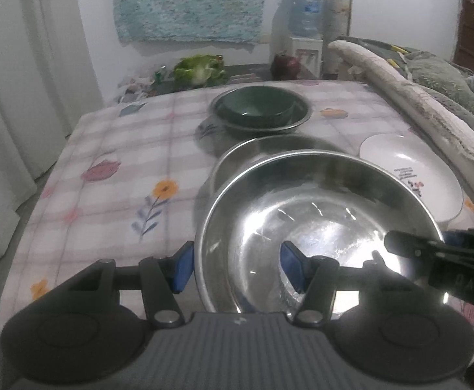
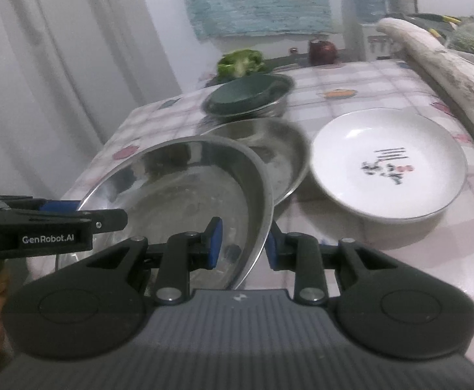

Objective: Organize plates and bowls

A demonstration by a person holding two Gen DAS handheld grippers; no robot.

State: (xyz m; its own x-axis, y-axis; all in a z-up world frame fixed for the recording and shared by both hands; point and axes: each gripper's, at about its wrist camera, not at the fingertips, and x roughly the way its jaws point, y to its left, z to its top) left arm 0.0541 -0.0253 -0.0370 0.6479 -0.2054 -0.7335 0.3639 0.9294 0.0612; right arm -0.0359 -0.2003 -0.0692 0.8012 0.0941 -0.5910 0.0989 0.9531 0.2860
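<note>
A large steel bowl (image 1: 318, 214) (image 2: 184, 188) is tilted over a second steel bowl (image 1: 269, 149) (image 2: 279, 159) on the floral tablecloth. My left gripper (image 1: 237, 266) straddles its left rim, one pad outside, one inside, with gaps to the rim. My right gripper (image 2: 243, 243) straddles its right rim the same way, jaws apart. A white plate (image 1: 412, 175) (image 2: 389, 162) lies to the right. A green bowl (image 1: 256, 105) (image 2: 243, 94) sits inside a small steel bowl (image 1: 298, 120) (image 2: 282, 94) at the back.
A rolled blanket (image 1: 415, 104) (image 2: 438, 61) runs along the table's right side. Green vegetables (image 1: 201, 70) (image 2: 241, 61), a dark red pot (image 1: 285, 65) and a water dispenser (image 1: 305, 16) stand beyond the far edge. A curtain (image 1: 25, 65) hangs at left.
</note>
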